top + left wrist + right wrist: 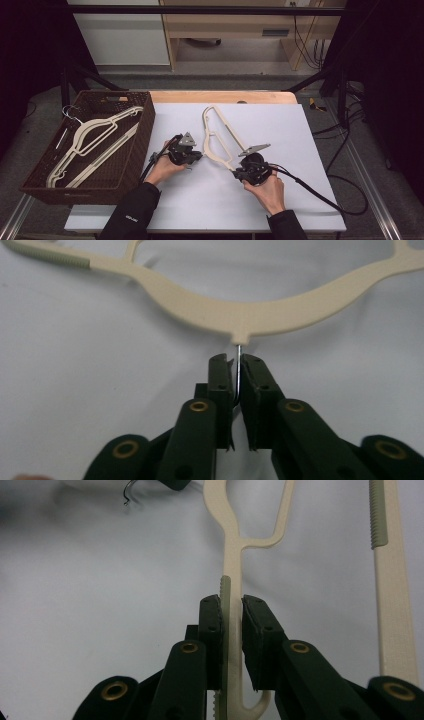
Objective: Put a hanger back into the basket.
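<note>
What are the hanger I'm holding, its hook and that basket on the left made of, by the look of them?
Hanger: likely moulded plastic, cream, matte, with a ribbed grip strip on the arm. Hook: thin bare metal wire, shiny, gripped between the left gripper's jaws. Basket: dark brown woven texture, wicker or a plastic imitation; I can't tell which.

black tongs [231, 612] clamping cream hanger [233, 580], white tabletop [100, 580]

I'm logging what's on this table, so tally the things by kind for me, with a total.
Cream hangers: 3, one on the white mat, two in the basket
Brown wicker basket: 1
Handheld grippers: 2, left gripper, right gripper
Total: 6
</note>
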`<state>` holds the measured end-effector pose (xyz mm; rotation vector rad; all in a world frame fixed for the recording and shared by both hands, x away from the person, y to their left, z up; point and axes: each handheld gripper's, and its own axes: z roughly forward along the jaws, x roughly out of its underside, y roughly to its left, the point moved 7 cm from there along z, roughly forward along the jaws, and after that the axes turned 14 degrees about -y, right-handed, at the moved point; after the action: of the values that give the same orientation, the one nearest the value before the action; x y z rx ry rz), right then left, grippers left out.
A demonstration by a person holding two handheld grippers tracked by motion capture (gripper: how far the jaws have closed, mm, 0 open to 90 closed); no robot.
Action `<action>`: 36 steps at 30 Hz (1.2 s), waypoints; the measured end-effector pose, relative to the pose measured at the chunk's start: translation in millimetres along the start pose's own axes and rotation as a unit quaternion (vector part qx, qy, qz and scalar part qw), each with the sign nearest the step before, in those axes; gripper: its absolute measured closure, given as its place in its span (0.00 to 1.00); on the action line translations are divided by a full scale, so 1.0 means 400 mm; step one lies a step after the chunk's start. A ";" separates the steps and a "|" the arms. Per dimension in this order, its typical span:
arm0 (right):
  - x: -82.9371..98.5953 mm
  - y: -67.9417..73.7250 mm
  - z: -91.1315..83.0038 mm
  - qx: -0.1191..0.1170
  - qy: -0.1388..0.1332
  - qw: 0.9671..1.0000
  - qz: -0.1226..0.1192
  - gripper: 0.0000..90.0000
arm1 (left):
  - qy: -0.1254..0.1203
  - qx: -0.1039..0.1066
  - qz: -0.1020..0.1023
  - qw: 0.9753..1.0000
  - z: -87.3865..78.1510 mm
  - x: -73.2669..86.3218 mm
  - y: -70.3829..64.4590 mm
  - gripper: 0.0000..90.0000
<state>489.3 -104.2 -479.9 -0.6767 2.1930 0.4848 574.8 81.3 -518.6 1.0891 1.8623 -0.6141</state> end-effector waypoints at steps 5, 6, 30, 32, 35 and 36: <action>0.003 0.004 -0.001 -0.016 0.004 1.000 0.014 0.88 | 0.010 0.011 0.004 1.000 -0.019 -0.003 -0.002 0.98; 0.005 0.003 0.000 -0.017 0.006 1.000 0.012 0.88 | 0.016 0.011 0.007 1.000 -0.021 -0.003 -0.003 0.99; 0.029 0.002 -0.010 -0.033 0.001 0.998 -0.045 0.70 | 0.076 -0.020 0.013 0.997 -0.054 -0.054 -0.052 0.99; 0.030 0.001 -0.006 -0.031 -0.009 0.997 -0.064 0.66 | 0.083 -0.027 0.016 0.996 -0.061 -0.066 -0.062 0.99; 0.037 0.004 0.002 -0.019 -0.004 0.998 -0.065 0.61 | 0.090 -0.036 0.021 0.995 -0.068 -0.086 -0.077 0.99; 0.039 0.003 0.005 -0.019 -0.005 0.997 -0.071 0.61 | 0.090 -0.039 0.018 0.995 -0.070 -0.093 -0.084 0.99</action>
<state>480.9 -106.9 -493.2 -0.8430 2.1121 0.4563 542.6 69.1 -472.8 1.1538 1.9984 -0.4306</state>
